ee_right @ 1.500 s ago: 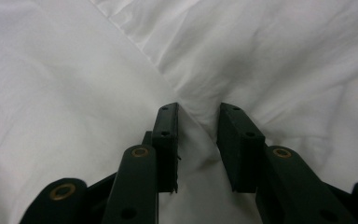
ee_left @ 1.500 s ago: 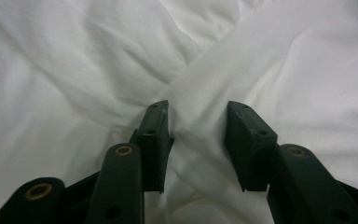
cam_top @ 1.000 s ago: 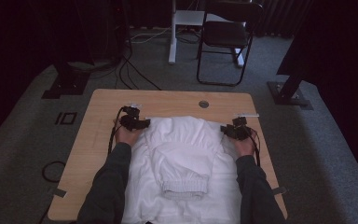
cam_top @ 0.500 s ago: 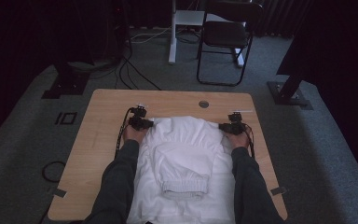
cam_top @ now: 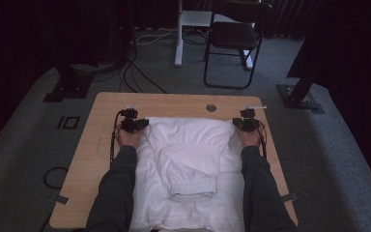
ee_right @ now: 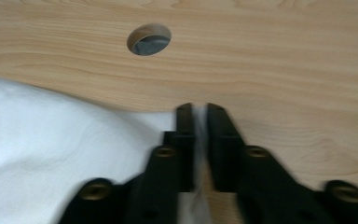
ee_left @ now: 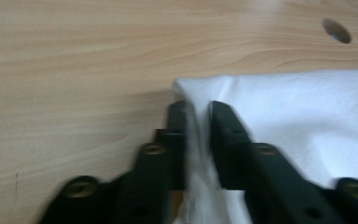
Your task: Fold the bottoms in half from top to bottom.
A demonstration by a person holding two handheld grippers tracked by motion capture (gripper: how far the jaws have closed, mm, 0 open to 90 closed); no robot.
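White cotton garment point(cam_top: 188, 164), folded with an elastic cuff or waistband lying on its middle, covers most of the pale wooden table point(cam_top: 101, 140), and I place everything else from it. At its far left corner sits my left gripper point(cam_top: 140, 124); the left gripper view shows the two black jaws pinching a ridge of that cloth point(ee_left: 198, 135) between them. A second ago the jaws stood wider and my hand lay further out from the corner; they have just closed down and then eased a touch, with the fabric caught. At the garment's far right corner my right gripper point(cam_top: 240, 123) has done the same, its jaws having just been closing onto a thin fold of white cloth point(ee_right: 199, 140). Both hands have come in toward the corners since then, so I judge the grasp is made and the next move is a lift or fold of the far edge.

Beyond the garment, a round cable hole point(cam_top: 211, 107) sits in the table. My sleeves hide the garment's side edges, its near edge is cut off, and both gripper views are blurred, so how much cloth each pinch holds is unclear
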